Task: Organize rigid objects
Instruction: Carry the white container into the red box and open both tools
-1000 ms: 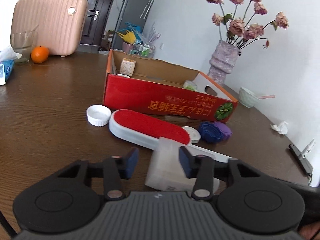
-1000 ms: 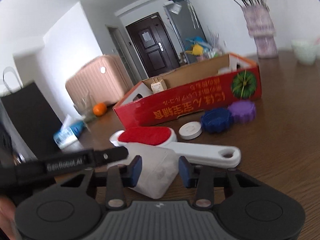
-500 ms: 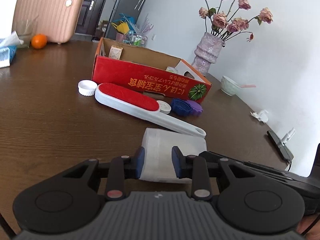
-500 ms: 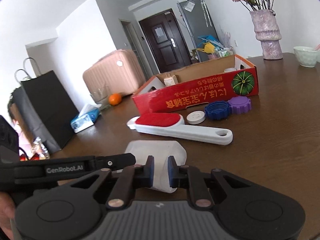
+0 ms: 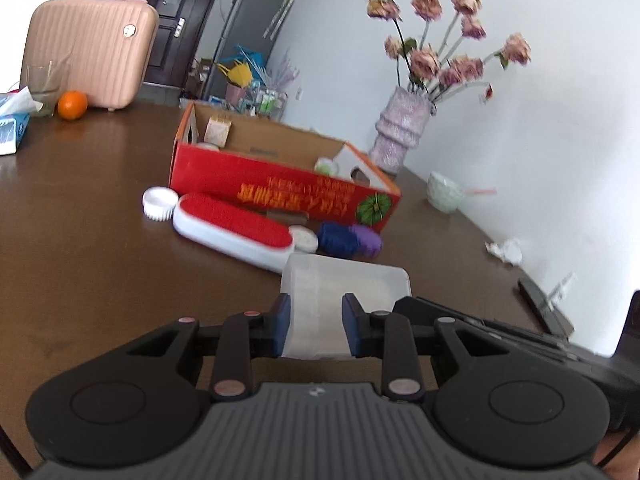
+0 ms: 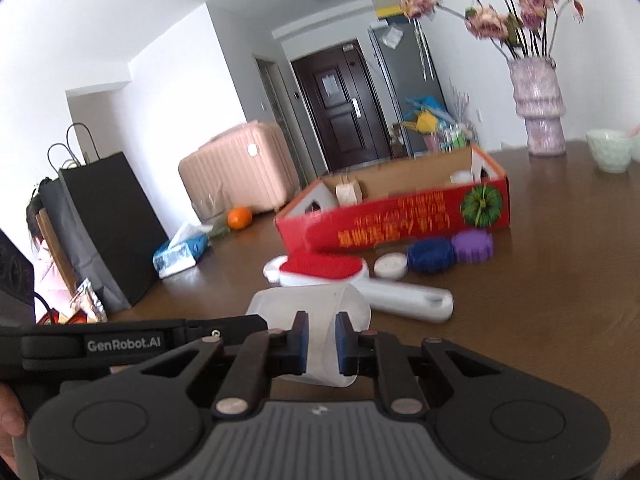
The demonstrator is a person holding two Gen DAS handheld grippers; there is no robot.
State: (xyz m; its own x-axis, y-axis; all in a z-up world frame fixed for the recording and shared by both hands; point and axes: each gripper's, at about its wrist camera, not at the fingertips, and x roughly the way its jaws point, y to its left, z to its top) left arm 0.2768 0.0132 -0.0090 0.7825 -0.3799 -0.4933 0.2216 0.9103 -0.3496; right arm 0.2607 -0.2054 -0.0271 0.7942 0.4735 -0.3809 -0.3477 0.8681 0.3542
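Both grippers hold one translucent white plastic box, lifted above the table. My left gripper is shut on its near side. My right gripper is shut on a thin wall of the same box. Beyond it lie a white lint brush with a red pad, a white cap, a small white lid, a blue cap and a purple cap. Behind them stands the open red cardboard box, which also shows in the right wrist view.
On the brown table stand a pink case, an orange, a glass, a tissue pack, a flower vase, a pale bowl, crumpled paper and a phone. Black bags stand at the left.
Both grippers closed on the translucent box and lifted it off the table; it has since risen and moved toward the red cardboard box.
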